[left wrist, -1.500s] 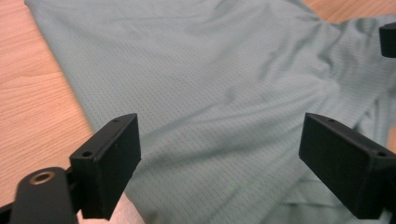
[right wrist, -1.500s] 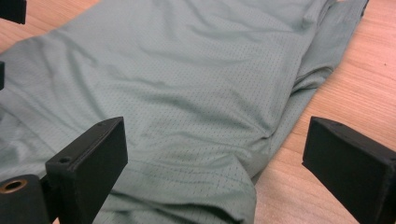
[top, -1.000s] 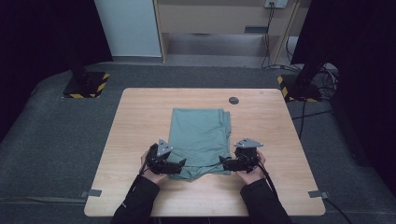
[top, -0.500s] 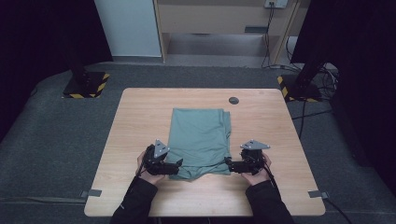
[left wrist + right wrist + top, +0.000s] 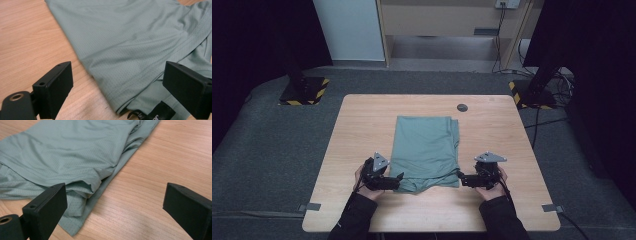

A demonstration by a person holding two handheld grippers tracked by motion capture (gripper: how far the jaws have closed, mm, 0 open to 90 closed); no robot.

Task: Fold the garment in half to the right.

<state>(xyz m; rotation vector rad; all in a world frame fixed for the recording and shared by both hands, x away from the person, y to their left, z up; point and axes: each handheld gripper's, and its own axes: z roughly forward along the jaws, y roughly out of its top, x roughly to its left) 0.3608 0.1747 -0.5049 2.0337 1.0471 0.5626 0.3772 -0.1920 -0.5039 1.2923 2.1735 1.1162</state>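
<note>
Flanking fingers (image 5: 53, 90); shirt (image 5: 427, 150) between

Both forearms reaching in from the near edge, hands low and level, left claw (image 5: 399, 178) pointing inward to the right with jaws spread wide, right claw (image 5: 460, 177) pointing inward to the left, jaws likewise gaping apart

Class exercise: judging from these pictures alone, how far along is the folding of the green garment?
Done: the green garment lies folded into a narrow rectangle on the table. In hand: left gripper and right gripper sit at its near corners, jaws open, nothing gripped. Left: probably gripping the near edge and folding it away.
</note>
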